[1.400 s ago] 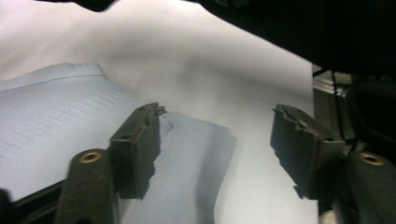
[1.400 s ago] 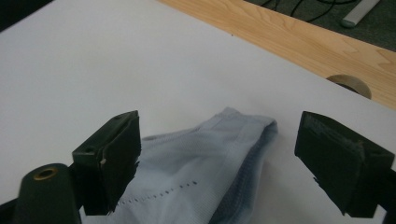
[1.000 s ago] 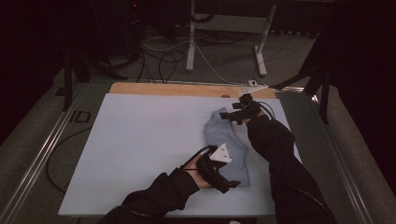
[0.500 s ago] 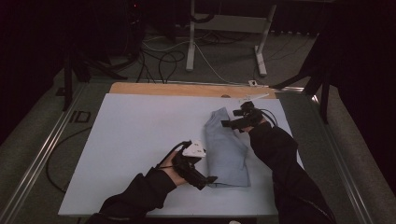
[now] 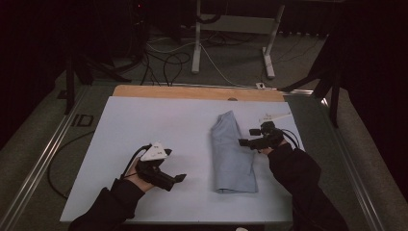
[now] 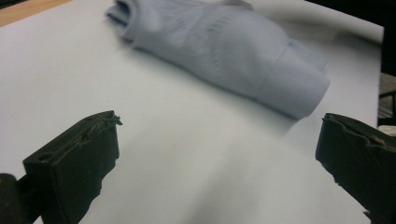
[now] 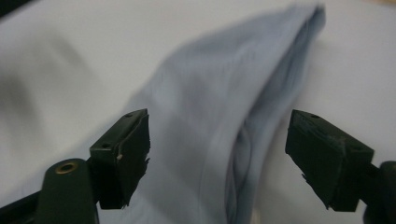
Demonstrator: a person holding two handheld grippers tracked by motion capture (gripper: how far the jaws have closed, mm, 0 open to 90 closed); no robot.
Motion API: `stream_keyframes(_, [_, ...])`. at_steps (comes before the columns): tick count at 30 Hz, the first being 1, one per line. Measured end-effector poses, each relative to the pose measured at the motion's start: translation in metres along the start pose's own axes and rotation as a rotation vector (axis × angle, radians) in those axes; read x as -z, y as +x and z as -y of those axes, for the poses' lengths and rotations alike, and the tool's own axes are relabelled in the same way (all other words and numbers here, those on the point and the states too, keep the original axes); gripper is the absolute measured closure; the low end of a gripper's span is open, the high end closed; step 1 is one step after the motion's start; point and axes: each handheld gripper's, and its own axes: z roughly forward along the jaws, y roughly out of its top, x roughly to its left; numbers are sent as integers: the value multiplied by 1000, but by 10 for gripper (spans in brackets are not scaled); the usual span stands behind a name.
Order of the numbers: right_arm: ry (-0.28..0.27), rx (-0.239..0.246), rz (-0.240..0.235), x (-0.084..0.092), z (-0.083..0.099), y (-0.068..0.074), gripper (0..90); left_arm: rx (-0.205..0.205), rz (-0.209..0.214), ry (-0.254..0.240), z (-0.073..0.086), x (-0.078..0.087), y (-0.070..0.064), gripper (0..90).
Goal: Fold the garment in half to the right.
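Observation:
A folded pale blue cloth lies on the white table sheet, right of centre, running from far to near. My left gripper hovers to the cloth's left, jaws wide open and empty; its own view has the cloth ahead beyond bare sheet. My right gripper sits at the cloth's right edge, jaws open. In its view the cloth lies between and beyond the two black fingers, not pinched.
A bare wooden strip runs along the table's far edge. Metal rails flank the table. Cables and a white stand lie on the floor behind. Open white sheet spreads left of the cloth.
My left gripper has drawn away leftward off the cloth's near end. My right gripper has come nearer along the cloth's right edge. The cloth now lies flat and folded.

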Motion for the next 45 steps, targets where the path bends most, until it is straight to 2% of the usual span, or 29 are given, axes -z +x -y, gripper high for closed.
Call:
stream_keyframes(2, [15, 0, 6, 4, 7, 2, 263, 25, -17, -12, 7, 7, 4, 5])
stream_keyframes(8, [49, -1, -11, 12, 25, 5, 383, 56, -57, -14, 22, 21, 13, 5])
stream_keyframes(9, [49, -1, -11, 12, 25, 5, 383, 64, -59, -18, 25, 23, 14, 5])
stream_keyframes(11, [69, -7, -21, 10, 28, 2, 445, 76, -71, -19, 31, 27, 17, 5])
stream_keyframes(13, [61, -11, -40, 10, 29, 1, 475, 94, -81, -18, 39, 32, 19, 5])
stream_keyframes(16, [77, -13, -55, 9, 29, -1, 551, 100, -81, -19, 44, 34, 21, 5])
stream_keyframes(18, [89, -19, -79, 9, 29, -1, 626, 107, -86, -17, 48, 36, 22, 5])
stream_keyframes(22, [122, 7, -63, 12, 29, 0, 886, 109, -87, -21, 51, 39, 23, 5])
stream_keyframes(27, [114, 28, -21, 20, 22, -2, 900, 121, -98, -24, 56, 42, 24, 5])
stream_keyframes(33, [111, 14, 0, 23, 15, -11, 900, 118, -99, -23, 59, 44, 23, 5])
stream_keyframes(38, [156, -14, 4, 14, 24, -17, 899, 113, -116, -32, 62, 48, 26, 5])
stream_keyframes(45, [186, -36, 17, 10, 34, -23, 899, 121, -132, -43, 65, 52, 29, 5])
